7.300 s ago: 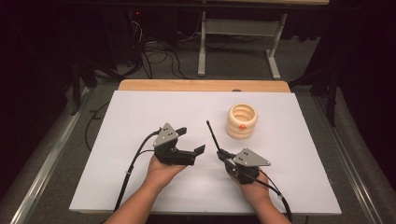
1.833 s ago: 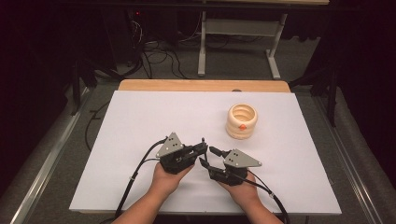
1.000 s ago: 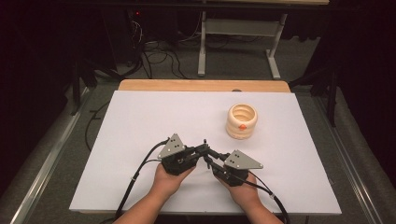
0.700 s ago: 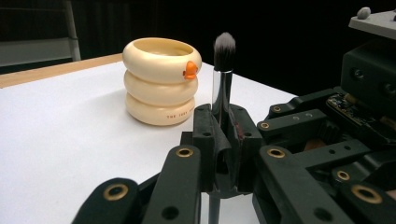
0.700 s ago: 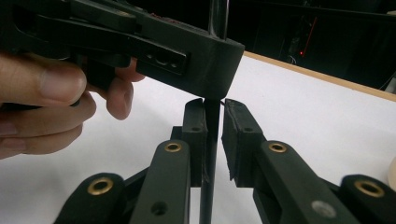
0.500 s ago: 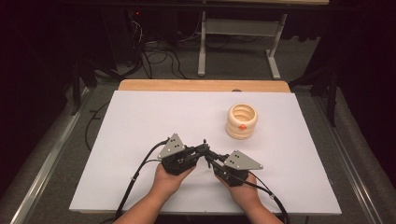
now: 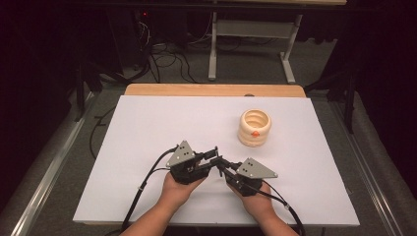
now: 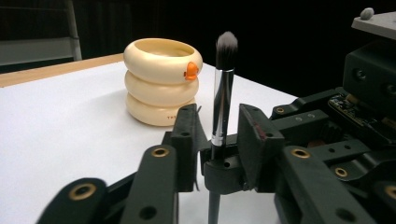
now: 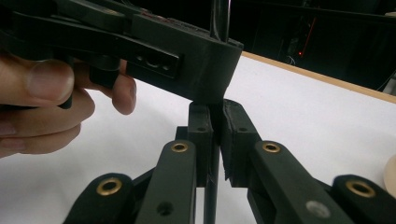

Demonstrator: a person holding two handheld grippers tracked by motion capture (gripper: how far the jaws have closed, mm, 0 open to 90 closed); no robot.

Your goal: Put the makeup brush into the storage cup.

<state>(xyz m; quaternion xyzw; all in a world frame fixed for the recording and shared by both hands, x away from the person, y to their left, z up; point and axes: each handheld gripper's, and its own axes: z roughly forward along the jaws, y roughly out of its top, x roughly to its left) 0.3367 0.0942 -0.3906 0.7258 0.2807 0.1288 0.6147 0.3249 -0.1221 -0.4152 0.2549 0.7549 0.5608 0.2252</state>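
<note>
A makeup brush (image 8: 222,88) with a dark handle and soft bristle tip stands upright over the white table (image 7: 162,123). My right gripper (image 9: 217,123) is shut on the lower handle (image 9: 211,186). My left gripper (image 8: 217,128) has just been opening its jaws; the brush stands between them with a gap on each side, pads not pressing. In the high view the left gripper (image 7: 214,154) and right gripper (image 7: 222,165) meet tip to tip near the table's front middle. A left finger (image 9: 154,51) crosses above the right jaws.
A cream ribbed cup (image 7: 255,127) with an orange spot stands on the table to the back right of the grippers, also beyond the brush as the cup (image 8: 162,81). Cables trail off the front edge. A wooden strip (image 7: 211,90) borders the far side.
The left gripper's jaws have parted a little from the brush. Both hands stay where they were, and the right gripper keeps the brush upright.
</note>
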